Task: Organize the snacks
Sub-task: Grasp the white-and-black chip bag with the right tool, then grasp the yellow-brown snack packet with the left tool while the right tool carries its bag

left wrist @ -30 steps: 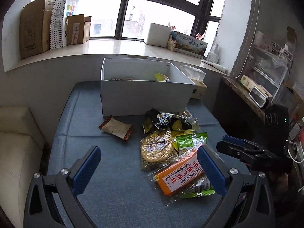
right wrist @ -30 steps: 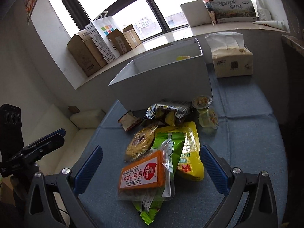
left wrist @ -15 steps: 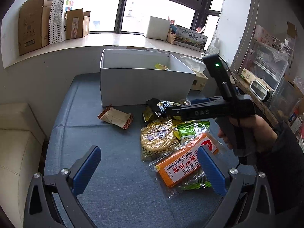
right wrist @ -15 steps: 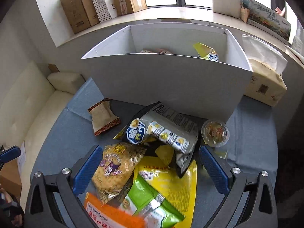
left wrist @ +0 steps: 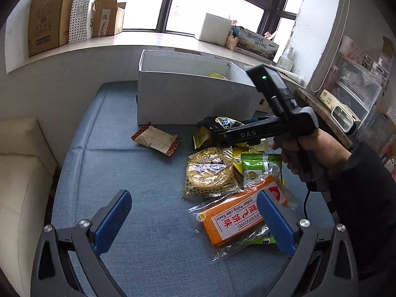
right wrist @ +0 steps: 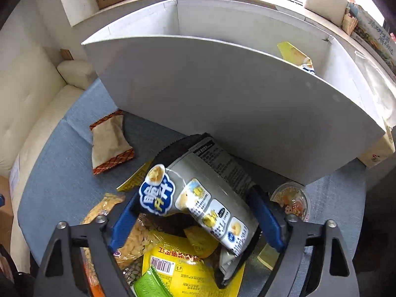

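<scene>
Blue-grey fabric surface under a wide window, with a pale windowsill carrying three brown cardboard boxes, a dotted paper bag and a white box. Cream cushion to the left, cluttered shelves to the right. One white open-topped box at the far side of the surface, a yellow packet poking up inside it. Right gripper angled steeply down over the snack pile, jaws closing around the grey crisp bag; bag squarely between the blue fingers, both pads at or very near its sides, firm contact not clear. Left gripper wide apart and empty, low over the surface, its right finger overlapping the orange cake packet. Counted loose: one brown wrapper alone near the box, one golden cracker bag, one green packet, one large yellow bag, one sealed jelly cup beside the box front.
</scene>
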`<state>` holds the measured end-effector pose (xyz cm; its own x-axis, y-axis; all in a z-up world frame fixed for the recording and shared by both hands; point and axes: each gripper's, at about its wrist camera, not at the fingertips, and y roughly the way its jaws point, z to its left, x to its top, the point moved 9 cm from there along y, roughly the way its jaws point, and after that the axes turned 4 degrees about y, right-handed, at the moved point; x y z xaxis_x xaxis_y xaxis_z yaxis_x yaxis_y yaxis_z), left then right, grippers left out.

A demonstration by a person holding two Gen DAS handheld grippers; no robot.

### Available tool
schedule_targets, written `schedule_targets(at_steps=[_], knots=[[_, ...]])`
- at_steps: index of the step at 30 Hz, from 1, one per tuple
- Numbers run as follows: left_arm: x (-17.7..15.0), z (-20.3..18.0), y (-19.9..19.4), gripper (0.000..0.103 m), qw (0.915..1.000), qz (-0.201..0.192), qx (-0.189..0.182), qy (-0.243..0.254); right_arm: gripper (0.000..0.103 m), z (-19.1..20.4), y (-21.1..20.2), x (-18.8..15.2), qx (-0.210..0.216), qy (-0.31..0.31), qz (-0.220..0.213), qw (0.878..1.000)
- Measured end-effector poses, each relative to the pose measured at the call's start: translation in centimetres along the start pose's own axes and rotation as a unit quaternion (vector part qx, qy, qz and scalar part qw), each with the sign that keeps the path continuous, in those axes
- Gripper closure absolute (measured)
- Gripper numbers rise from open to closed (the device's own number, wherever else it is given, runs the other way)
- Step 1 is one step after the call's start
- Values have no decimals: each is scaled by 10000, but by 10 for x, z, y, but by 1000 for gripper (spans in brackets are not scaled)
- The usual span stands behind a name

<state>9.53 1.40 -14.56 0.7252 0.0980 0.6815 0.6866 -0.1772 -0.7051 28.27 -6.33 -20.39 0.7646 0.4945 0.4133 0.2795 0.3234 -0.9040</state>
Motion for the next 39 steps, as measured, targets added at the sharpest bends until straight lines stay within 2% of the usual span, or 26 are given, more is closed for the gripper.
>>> schedule_targets(at_steps=[1,2,8,12,17,25,32,36,38,39], knots=[[-1,1,1,0,10000,19,-8,-33,36,-3,-3,-2,30,59,-14,10000],[-1,2,2,0,10000,34,-5,-50,41,-6,-7,-4,55,93,-61,9999],[0,3,10,0,9999,107,73,0,57,-18,-44,-13,341,352,-640,9967],[8,-1,20,0,9998,169,88,103,58,-23,-84,-11,506,398,-1049,9924],[25,-10,43,0,9990,312,117,299,59,-20,-123,-25,526,359,-1397,9881],[54,-23,99,0,9966,732,42,388,59,-7,-176,-70,849,933,-2104,9694],[78,-33,145,0,9941,851,329,587,59,-14,-202,-110,991,1508,-2496,9514],[80,-31,177,1,9908,1134,462,572,59,-19,-207,-120,1000,1619,-2604,9466],[78,-32,188,11,9892,1200,524,652,59,-23,-207,-125,1043,1713,-2592,9448],[76,-33,193,25,9881,1268,527,693,59,-24,-206,-128,1043,1739,-2578,9447]])
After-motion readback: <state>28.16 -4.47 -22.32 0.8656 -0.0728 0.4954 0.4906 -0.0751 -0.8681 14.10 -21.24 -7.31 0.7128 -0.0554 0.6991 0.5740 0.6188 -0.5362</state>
